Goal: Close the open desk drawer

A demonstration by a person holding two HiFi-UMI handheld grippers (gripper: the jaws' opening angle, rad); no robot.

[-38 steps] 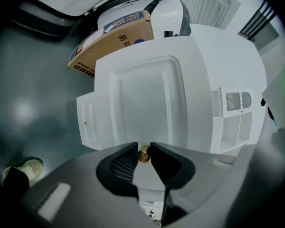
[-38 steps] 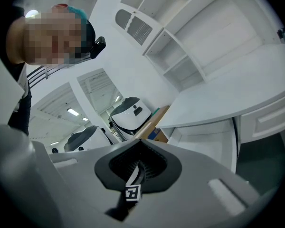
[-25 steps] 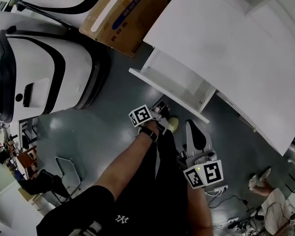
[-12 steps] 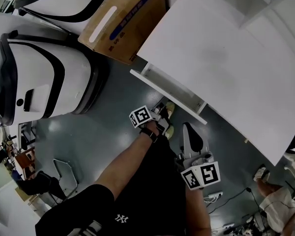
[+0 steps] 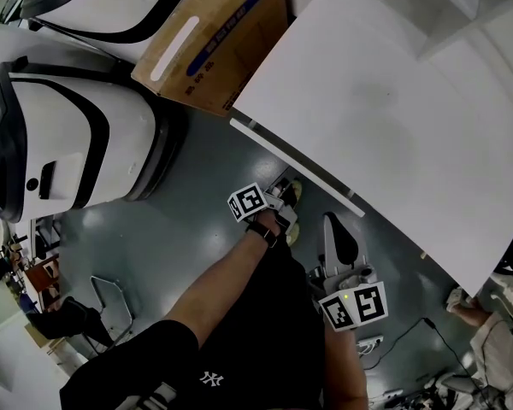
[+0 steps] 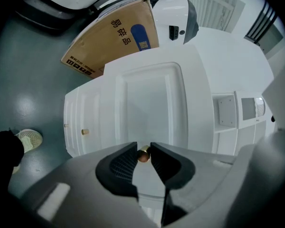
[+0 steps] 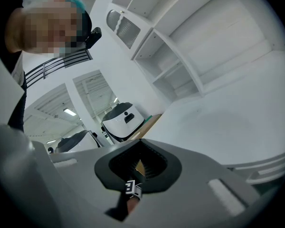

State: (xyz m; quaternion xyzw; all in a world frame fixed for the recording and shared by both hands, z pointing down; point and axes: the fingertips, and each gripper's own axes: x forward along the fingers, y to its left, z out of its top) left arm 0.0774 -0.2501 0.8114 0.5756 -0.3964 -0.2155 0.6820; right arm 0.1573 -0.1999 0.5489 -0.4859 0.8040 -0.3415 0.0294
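In the head view the white desk (image 5: 385, 118) has its drawer (image 5: 291, 159) almost flush, only a thin front edge showing under the top. My left gripper (image 5: 287, 193) reaches to that front. In the left gripper view the jaws (image 6: 143, 152) are shut on the drawer's small brass knob (image 6: 143, 156), with the white drawer front (image 6: 152, 103) straight ahead. A second brass knob (image 6: 84, 132) sits on the panel to the left. My right gripper (image 5: 333, 225) hangs lower right, off the desk, shut on nothing (image 7: 141, 145).
A cardboard box (image 5: 209, 37) leans by the desk's left end, beside a big white-and-black machine (image 5: 77, 143). My shoe (image 5: 292, 229) stands on the grey floor below the drawer. Another person (image 5: 496, 331) and cables are at the lower right. White shelves (image 7: 180, 65) rise behind the desk.
The drawer has slid into the desk, from well open to nearly flush. My left gripper has moved with it toward the desk; the right gripper has stayed about where it was.
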